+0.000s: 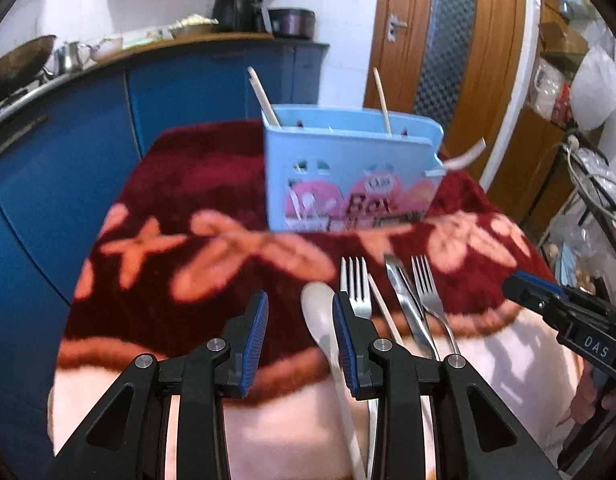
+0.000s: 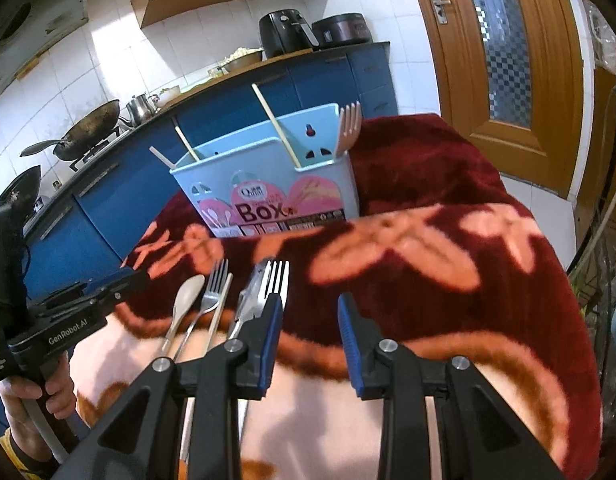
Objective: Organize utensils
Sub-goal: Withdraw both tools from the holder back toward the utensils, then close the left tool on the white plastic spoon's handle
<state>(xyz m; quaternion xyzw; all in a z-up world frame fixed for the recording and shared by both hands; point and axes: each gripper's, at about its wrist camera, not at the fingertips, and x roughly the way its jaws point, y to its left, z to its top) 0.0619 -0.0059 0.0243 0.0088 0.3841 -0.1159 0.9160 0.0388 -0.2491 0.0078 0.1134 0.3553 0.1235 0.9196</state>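
Both grippers hang empty: left gripper point(image 1: 300, 336) parted over the white spoon point(image 1: 321, 312), right gripper point(image 2: 309, 328) parted beside the forks point(image 2: 274, 280). Utensils lie in a row on the red blanket point(image 2: 447, 200); the blue holder box point(image 2: 268, 184) stands behind. Best to straddle one handle squarely before closing

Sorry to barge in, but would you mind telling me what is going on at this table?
A person holds a gripper in each hand over a blanket-covered table, sorting cutlery. A spoon, two forks, tongs and a chopstick lie loose in a row. The left gripper and right gripper are both open and empty above that row. The blue utensil box behind already holds chopsticks and a pink fork.
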